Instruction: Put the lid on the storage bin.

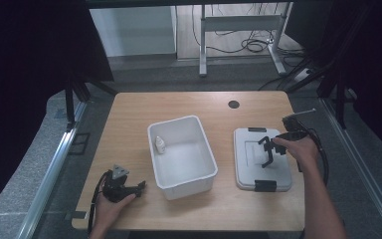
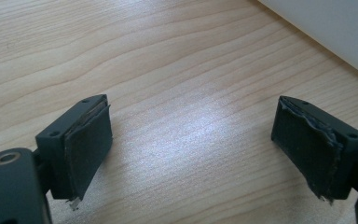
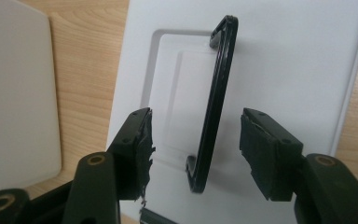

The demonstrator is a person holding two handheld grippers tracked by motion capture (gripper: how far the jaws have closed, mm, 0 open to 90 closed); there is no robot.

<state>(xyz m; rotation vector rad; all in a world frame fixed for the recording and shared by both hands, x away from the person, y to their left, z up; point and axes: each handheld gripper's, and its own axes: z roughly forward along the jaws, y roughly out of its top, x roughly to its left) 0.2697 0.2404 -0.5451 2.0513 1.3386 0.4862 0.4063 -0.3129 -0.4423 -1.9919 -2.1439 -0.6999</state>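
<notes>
While the left gripper [image 1: 140, 187] rests on the table [image 1: 129, 119] by the white bin [image 1: 181, 154], the right gripper [image 1: 267, 151] is over the lid [image 1: 261, 159]. Left gripper view – jaws wide apart, nothing btwn. Right gripper view – lid's raised black handle [image 3: 214, 107] sits btwn parted jaws, untouched.

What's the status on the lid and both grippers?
Right gripper open, jaws astride the lid's raised handle, pads not touching. Left gripper open, empty over the table. Nothing in the way.
</notes>
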